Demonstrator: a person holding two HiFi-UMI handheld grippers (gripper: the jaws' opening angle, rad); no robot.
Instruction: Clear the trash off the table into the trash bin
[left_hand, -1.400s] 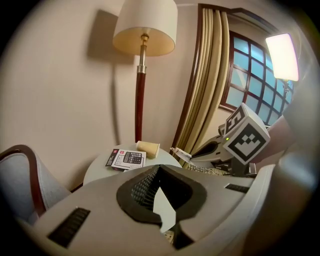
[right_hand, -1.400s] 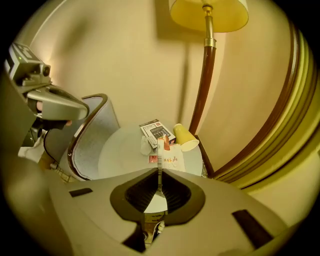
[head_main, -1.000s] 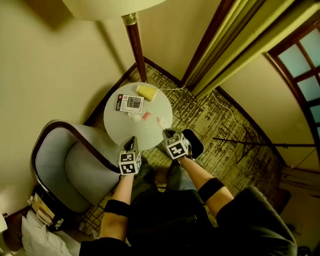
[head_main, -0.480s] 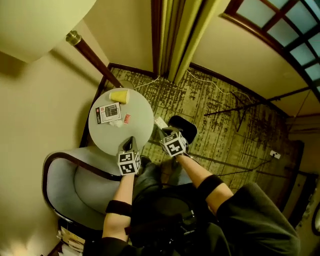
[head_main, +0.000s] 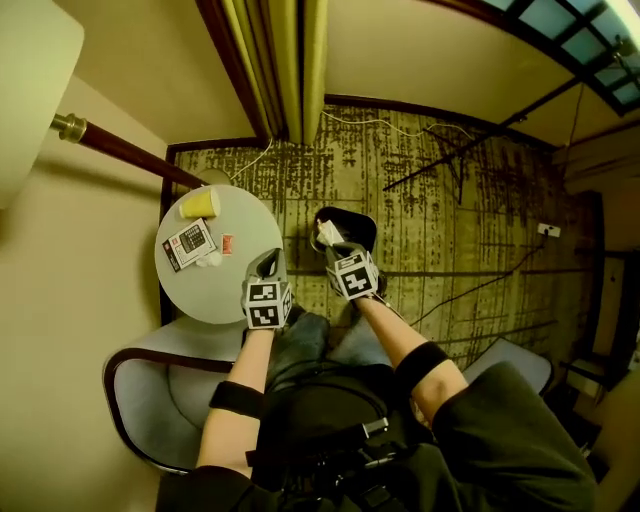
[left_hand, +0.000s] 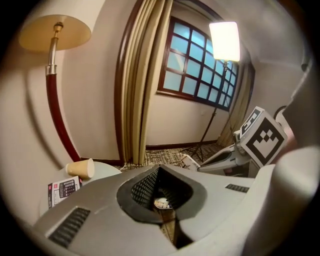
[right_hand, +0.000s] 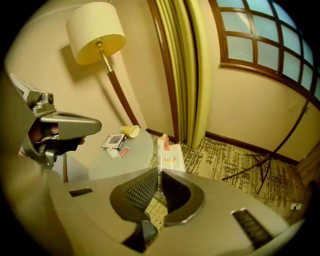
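**Wrapper over the bin, ready to drop**

You had the right gripper (head_main: 333, 250) clamped on a white wrapper (head_main: 326, 233) with red print, its thin edge pinched between the jaws. The head view put the wrapper over the mouth of the black trash bin (head_main: 366, 222), which stood on the carpet just beside the round tabletop (head_main: 205, 295). Your left gripper (head_main: 266, 264) hung over the tabletop's near edge with its jaws together and nothing between them.

Four things lay on the tabletop: a yellow paper cup (head_main: 200, 205) on its side, a printed card (head_main: 188, 243), a small red packet (head_main: 226, 244) and a scrap of crumpled white paper (head_main: 210, 260).

The step in hand looked like the drop of the first piece. The next move called for parting the right jaws while the wrapper sat squarely above the opening, and low enough that so light a thing would not drift past the rim. After that the tabletop needed another pass, and the left jaws had to open before they could take anything.
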